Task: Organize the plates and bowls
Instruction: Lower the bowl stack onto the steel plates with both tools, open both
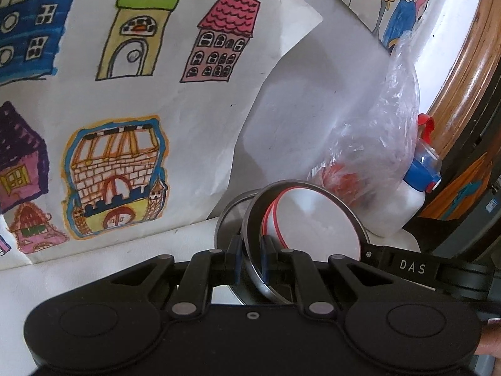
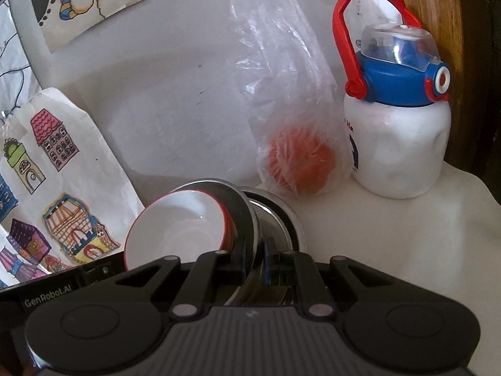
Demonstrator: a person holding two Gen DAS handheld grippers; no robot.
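A stack of dishes is held between the two grippers above a white surface (image 2: 391, 235). The left gripper (image 1: 250, 261) is clenched on the rim of a steel plate (image 1: 250, 219), which is tilted on its edge. A white bowl with a red rim (image 1: 316, 222) is nested against this plate. The right gripper (image 2: 255, 261) is clenched too, and a steel rim is seen between its fingers; a second steel dish (image 2: 275, 216) lies just behind. The step in hand seems to be the carrying or setting down of the stack. For the next move, both grips should be kept firm and the stack lowered evenly, because the bowl could slide out. Beyond the dishes, something orange is kept in a clear plastic bag (image 2: 281, 100), beside a white bottle (image 2: 397, 144).
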